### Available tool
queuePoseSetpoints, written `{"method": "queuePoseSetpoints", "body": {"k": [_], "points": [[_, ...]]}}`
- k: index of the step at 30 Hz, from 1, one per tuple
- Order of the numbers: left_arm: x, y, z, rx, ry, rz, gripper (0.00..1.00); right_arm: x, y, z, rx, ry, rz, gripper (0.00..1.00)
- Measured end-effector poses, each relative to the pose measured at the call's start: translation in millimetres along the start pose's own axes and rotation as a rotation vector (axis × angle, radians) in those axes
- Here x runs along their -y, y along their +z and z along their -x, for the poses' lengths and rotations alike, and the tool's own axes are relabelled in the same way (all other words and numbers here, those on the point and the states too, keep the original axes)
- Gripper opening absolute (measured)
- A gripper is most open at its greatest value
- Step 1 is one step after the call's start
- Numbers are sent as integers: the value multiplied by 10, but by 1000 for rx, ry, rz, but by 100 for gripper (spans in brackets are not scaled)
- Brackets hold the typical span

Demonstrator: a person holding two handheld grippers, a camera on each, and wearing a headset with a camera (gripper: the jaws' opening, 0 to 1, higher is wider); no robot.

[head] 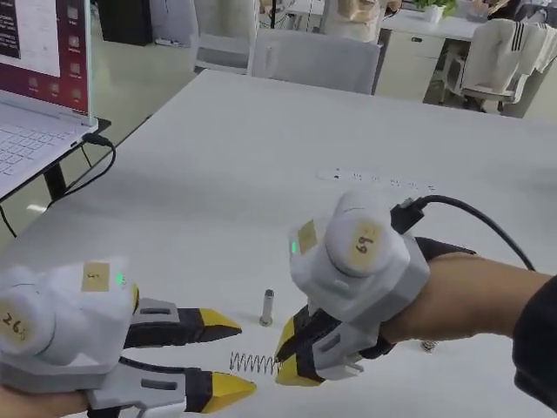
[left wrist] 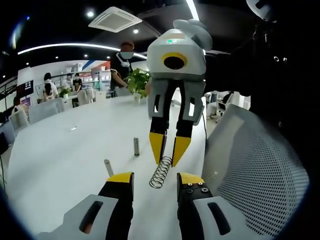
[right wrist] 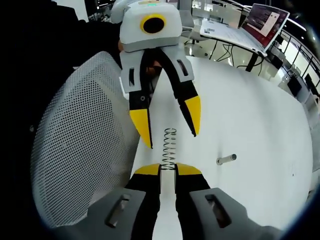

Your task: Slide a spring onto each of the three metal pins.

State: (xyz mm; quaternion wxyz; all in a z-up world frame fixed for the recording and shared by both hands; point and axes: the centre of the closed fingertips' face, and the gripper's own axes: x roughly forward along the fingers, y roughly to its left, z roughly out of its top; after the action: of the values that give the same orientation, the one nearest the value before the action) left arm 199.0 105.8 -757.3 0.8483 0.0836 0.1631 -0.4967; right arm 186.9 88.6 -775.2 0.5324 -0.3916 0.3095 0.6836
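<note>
1. Nearest to me is the left gripper [head: 238, 356], left of the pin [head: 267, 306] and on its near side. Its fingers [left wrist: 120, 178] stand apart and hold nothing.
2. The spring [head: 253, 361] lies roughly level just on the near side of the pin and is not on it. Its free end reaches between the left fingers. I cannot tell whether it touches them.
3. The right gripper [head: 285, 355] is just right of the pin and slightly nearer. Its fingers [right wrist: 148, 170] are clamped together on the spring's other end.
4. The pin stands upright and bare on the white bench [head: 261, 174], apart from both grippers.
5. In the left gripper view a second pin [left wrist: 136, 146] stands farther off than the first. It looks ribbed, but it is too small for me to tell whether coils sit on it.
6. Well left of the pin and farther back is an open laptop [head: 35, 78]. Beyond the pin, past the bench's far edge, is a chair [head: 318, 59].
</note>
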Motion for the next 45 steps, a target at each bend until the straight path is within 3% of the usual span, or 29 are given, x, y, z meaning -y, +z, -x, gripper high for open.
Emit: {"method": "queuePoseSetpoints", "body": {"k": [9,18,27,38,45], "points": [[93,27,-24,6,-48,-13,6,-23,32,55,21,-1,53,8],[145,41,-31,11,-76,-17,3,-9,12,70,23,-16,85,8],[178,67,-31,14,-89,-19,2,-25,10,79,54,-3,38,10],[235,241,-29,54,-107,-35,2,-72,-6,-16,63,14,22,10],[236,214,-52,45,-99,-31,3,-65,44,59,80,3,31,9]]}}
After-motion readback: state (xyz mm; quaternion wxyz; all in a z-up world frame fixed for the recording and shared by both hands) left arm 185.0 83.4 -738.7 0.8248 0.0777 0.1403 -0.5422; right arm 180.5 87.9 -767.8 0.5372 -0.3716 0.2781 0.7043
